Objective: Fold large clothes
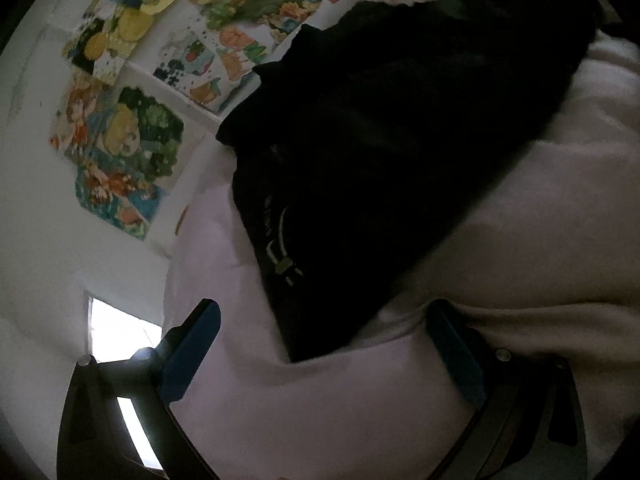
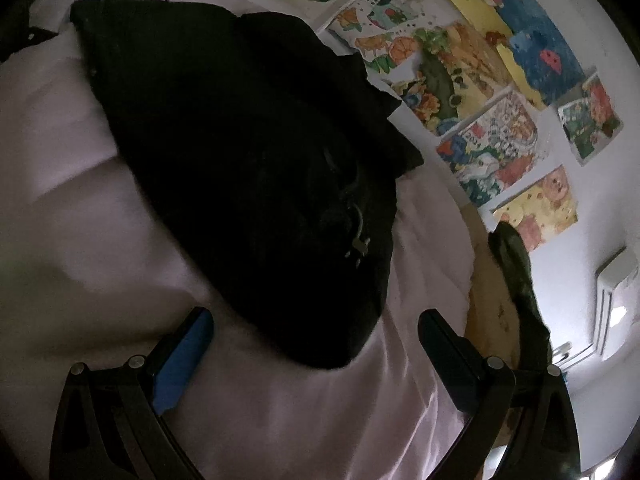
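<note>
The right gripper (image 2: 316, 338), its blue-padded fingers (image 2: 182, 360) spread wide with nothing between them, hangs just short of the near corner of a bunched black garment (image 2: 248, 152) with a metal zipper pull (image 2: 80, 245) lying on pale pink bedding (image 2: 80, 240) beneath a wall of colourful paintings (image 2: 472, 92).

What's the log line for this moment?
left gripper: open, empty | right gripper: open, empty | black garment: bundled on pink sheet
</note>
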Demonstrator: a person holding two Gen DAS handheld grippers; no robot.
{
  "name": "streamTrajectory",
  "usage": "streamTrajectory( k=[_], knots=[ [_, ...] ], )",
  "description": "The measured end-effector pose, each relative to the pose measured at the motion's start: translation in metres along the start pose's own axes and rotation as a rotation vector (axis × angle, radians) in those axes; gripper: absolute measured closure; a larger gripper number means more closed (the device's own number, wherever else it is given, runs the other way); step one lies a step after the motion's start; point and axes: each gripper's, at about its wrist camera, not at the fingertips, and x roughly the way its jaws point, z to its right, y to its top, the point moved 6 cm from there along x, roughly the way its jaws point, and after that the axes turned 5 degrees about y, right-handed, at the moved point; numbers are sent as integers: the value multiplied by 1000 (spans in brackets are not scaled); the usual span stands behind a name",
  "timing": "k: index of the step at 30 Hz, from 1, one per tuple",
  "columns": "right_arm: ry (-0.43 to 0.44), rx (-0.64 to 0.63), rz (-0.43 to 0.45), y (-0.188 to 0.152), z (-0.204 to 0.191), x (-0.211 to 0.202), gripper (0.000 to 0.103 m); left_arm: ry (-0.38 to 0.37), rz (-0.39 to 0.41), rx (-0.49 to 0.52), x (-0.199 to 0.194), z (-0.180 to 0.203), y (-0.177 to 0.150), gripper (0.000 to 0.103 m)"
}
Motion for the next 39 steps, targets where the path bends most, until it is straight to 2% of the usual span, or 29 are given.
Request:
streamTrajectory(
  k=[3, 7, 12, 14, 15, 17, 20, 21, 25, 30, 34, 37, 38, 39],
  knots=[
    [-23, -13, 2, 2, -1, 8, 0, 25, 20, 10, 4, 0, 2, 1],
    [-56, -14, 24, 6, 1, 12, 0, 94, 36, -3, 10, -8, 10, 1],
    [-92, 14, 49, 12, 9, 15, 1, 130, 37, -15, 21, -11, 17, 1],
    [-90, 19, 56, 13, 10, 14, 18, 128, 48, -34, 18, -10, 17, 1],
    [-84, 17, 60, 14, 9, 15, 23, 119, 56, -49, 17, -12, 16, 1],
    [-62, 8, 68, 15, 6, 14, 45, 72, 65, -99, 16, -16, 13, 1],
    [-49, -1, 88, 20, 2, 8, 60, 13, 53, -167, 17, -22, 8, 1],
    [-40, 4, 94, 22, 3, 7, 63, 5, 54, -177, 15, -23, 9, 1],
    [13, 58, 139, 36, 13, -6, 86, -20, 75, -191, 5, -20, 12, 1],
    [138, 264, 167, 58, 50, -18, 90, -24, 74, -179, 2, -16, 11, 1],
    [212, 405, 180, 72, 76, -24, 90, 86, 78, -90, 9, -11, 17, 1],
    [213, 425, 185, 76, 79, -28, 90, 123, 87, -63, 7, -9, 23, 2],
    [200, 409, 186, 77, 77, -29, 90, 119, 93, -62, 7, -8, 22, 8],
    [188, 391, 185, 77, 74, -29, 90, 112, 96, -59, 7, -8, 20, 25]
  ],
)
